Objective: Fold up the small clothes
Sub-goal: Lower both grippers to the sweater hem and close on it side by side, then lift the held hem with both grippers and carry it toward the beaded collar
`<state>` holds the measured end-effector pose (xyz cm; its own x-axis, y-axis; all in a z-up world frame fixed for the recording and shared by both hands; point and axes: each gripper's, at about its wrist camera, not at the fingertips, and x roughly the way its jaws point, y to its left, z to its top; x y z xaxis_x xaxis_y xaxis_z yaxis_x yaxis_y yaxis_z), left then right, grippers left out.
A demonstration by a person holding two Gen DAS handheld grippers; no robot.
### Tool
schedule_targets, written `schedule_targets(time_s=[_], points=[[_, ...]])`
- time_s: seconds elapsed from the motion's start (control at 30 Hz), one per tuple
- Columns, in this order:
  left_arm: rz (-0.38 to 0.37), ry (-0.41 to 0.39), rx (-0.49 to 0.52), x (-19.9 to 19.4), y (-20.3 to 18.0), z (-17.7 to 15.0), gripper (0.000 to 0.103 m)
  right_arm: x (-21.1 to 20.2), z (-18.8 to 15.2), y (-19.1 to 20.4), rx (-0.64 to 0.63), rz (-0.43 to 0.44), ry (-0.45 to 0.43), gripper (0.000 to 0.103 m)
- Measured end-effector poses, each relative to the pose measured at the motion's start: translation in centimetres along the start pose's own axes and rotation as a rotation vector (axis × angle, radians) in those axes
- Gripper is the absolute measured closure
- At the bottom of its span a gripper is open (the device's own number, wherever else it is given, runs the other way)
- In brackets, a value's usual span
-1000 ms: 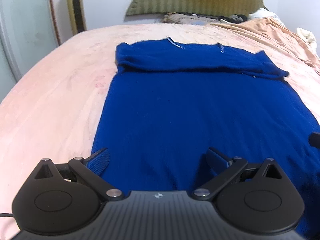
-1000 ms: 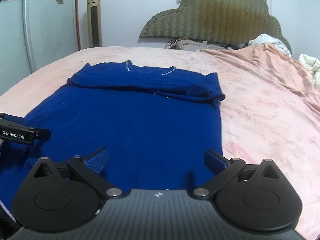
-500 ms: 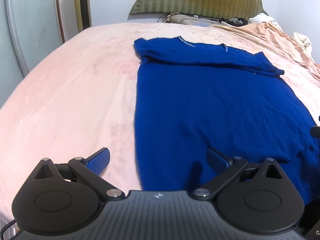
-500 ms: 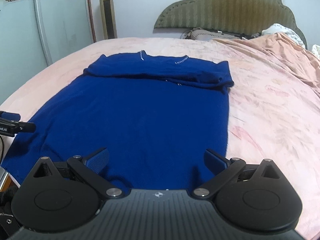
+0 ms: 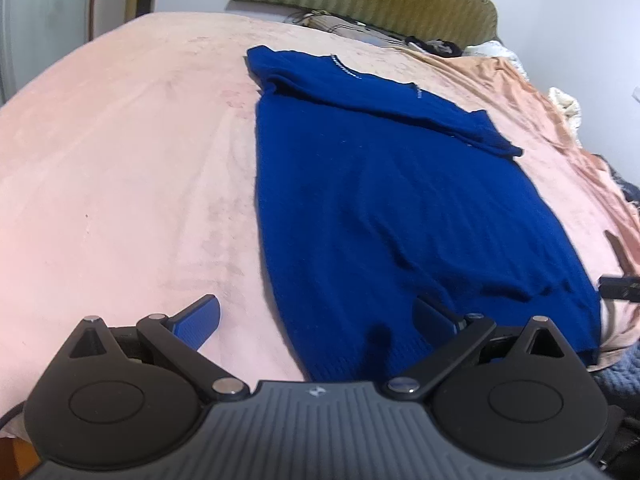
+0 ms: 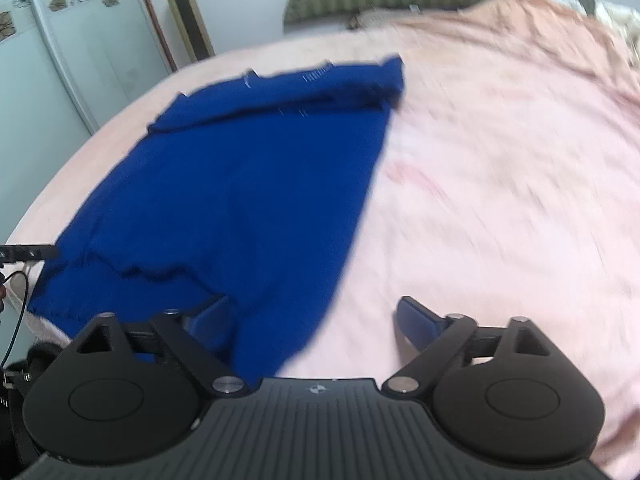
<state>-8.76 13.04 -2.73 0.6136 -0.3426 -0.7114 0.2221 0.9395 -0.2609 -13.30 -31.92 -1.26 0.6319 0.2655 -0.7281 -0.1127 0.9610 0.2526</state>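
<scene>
I see the bed point(image 5: 120, 168), under a pink cover, filling both views, with a green headboard point(image 5: 372, 0) at its far end. The shirt point(image 5: 400, 200), dark blue, lies flat on the cover, hem toward me at the near edge, neckline toward the headboard; its top part shows a folded band across the shoulders. A gold tower fan point(image 6: 186, 20) stands against the far wall beside a white panel point(image 6: 60, 40) with flower decals.

My left gripper point(image 5: 316, 316) hangs over the shirt's near left corner, jaws spread wide: one finger over bare cover, the other over the fabric, with the shirt's side edge running between them. I cannot confirm any pad contact.

My right gripper point(image 6: 316, 316) straddles the near right corner likewise, its jaws closing but not pressing on the cloth. That view is blurred
</scene>
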Motion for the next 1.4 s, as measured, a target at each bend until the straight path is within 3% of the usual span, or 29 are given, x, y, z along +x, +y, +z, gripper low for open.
schedule_targets(time_s=[0.13, 0.23, 0.3, 0.53, 0.63, 0.67, 0.77, 0.8, 0.83, 0.87, 1.03, 1.2, 1.4], points=[[-0.055, 0.011, -0.011, -0.5, 0.4, -0.3, 0.0, -0.4, -1.5, -0.6, 0.012, 0.036, 0.038, 0.02], [-0.132, 0.032, -0.033, -0.5, 0.2, -0.4, 0.0, -0.3, -1.7, 0.0, 0.045, 0.149, 0.043, 0.02], [-0.19, 0.043, -0.05, -0.4, 0.0, -0.4, 0.0, 0.4, -1.8, 1.1, 0.049, 0.234, 0.056, 0.02], [-0.356, 0.095, -0.072, 1.3, -2.3, -0.2, 0.0, 3.6, -0.8, 6.1, -0.008, 0.366, 0.069, 0.02], [-0.341, 0.088, -0.044, 1.9, -3.7, 0.0, 0.001, 4.5, -0.2, 7.9, -0.039, 0.372, 0.062, 0.025], [-0.335, 0.088, -0.04, 2.0, -4.0, 0.1, 0.007, 4.8, 0.0, 8.5, -0.062, 0.358, 0.06, 0.028], [-0.271, 0.093, -0.009, 2.1, -4.4, 0.2, 0.057, 4.4, -0.1, 9.3, -0.124, 0.281, 0.054, 0.05], [-0.241, 0.098, -0.007, 2.1, -4.3, 0.3, 0.07, 4.3, -0.1, 9.1, -0.126, 0.256, 0.054, 0.068], [-0.226, 0.105, -0.016, 2.1, -4.0, 0.4, 0.077, 4.2, -0.1, 8.8, -0.117, 0.233, 0.056, 0.079], [-0.22, 0.112, -0.03, 2.2, -3.7, 0.4, 0.087, 3.9, 0.0, 8.0, -0.093, 0.244, 0.061, 0.079], [-0.206, 0.108, -0.042, 1.8, -3.7, 1.2, 0.092, 3.4, 0.5, 8.2, -0.09, 0.282, 0.049, 0.083], [-0.173, 0.0, 0.036, -0.4, -5.6, 3.4, 0.093, 1.7, 3.0, 7.8, -0.068, 0.337, -0.046, 0.083], [-0.128, -0.125, 0.119, -1.6, -7.6, 7.5, 0.093, 0.9, 7.2, 6.5, -0.042, 0.304, -0.172, 0.083]])
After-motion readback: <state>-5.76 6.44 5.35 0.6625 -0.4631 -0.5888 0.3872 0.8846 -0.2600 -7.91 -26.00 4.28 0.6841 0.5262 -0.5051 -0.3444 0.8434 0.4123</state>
